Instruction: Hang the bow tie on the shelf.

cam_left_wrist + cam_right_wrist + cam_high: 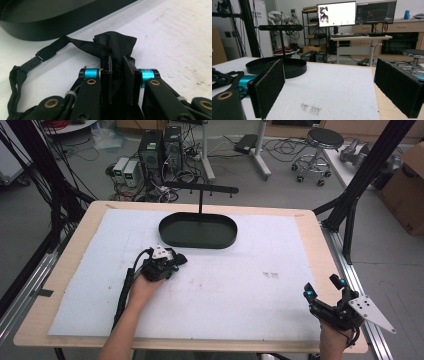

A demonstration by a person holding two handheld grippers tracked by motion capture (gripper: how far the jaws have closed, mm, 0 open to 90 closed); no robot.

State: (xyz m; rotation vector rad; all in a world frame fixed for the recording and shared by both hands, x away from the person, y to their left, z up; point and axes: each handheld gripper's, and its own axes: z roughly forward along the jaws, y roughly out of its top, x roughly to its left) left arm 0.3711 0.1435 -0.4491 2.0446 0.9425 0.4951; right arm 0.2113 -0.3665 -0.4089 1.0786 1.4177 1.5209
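While the high view hides it, the left hand-held gripper (117, 67) pinches black cloth (112, 43).

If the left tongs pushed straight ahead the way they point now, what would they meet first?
The left tongs, shut on black cloth, point at the black oval tray; its side wall would likely come first, though depth is uncertain.
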